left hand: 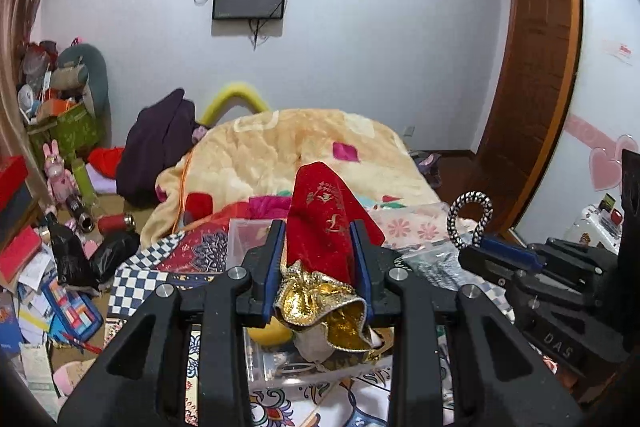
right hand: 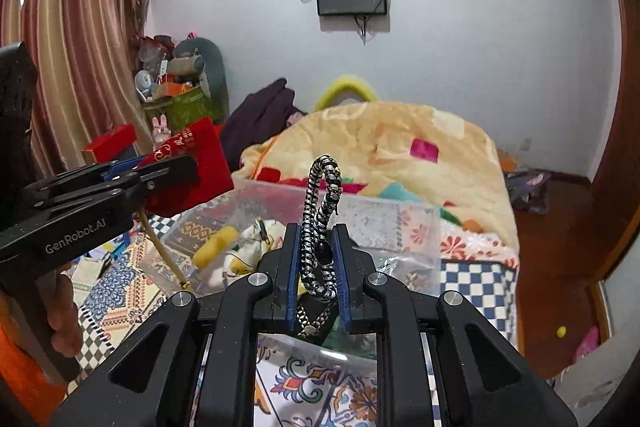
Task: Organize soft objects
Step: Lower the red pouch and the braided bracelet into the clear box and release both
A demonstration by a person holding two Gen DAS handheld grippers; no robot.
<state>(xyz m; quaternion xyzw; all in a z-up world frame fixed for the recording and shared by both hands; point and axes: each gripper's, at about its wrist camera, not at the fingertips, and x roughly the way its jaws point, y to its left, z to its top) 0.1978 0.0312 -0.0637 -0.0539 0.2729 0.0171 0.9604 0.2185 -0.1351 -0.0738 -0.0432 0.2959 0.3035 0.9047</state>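
My left gripper (left hand: 318, 239) is shut on a red cloth pouch (left hand: 328, 215) with gold lettering and a gold-lined mouth, held above the bed. It also shows in the right wrist view (right hand: 192, 163) at the left. My right gripper (right hand: 316, 251) is shut on a black-and-silver braided loop (right hand: 320, 219) that stands up between the fingers; the loop also shows in the left wrist view (left hand: 470, 217). A clear plastic box (right hand: 400, 215) with soft toys, a yellow one (right hand: 214, 245) among them, lies on the bed below both grippers.
A cream blanket (left hand: 280, 147) covers the far bed. A dark purple garment (left hand: 160, 151) and a yellow pillow (left hand: 236, 99) lie behind it. Clutter, boxes and a pink rabbit toy (left hand: 60, 175) fill the floor at left. A wooden door frame (left hand: 532, 87) stands at right.
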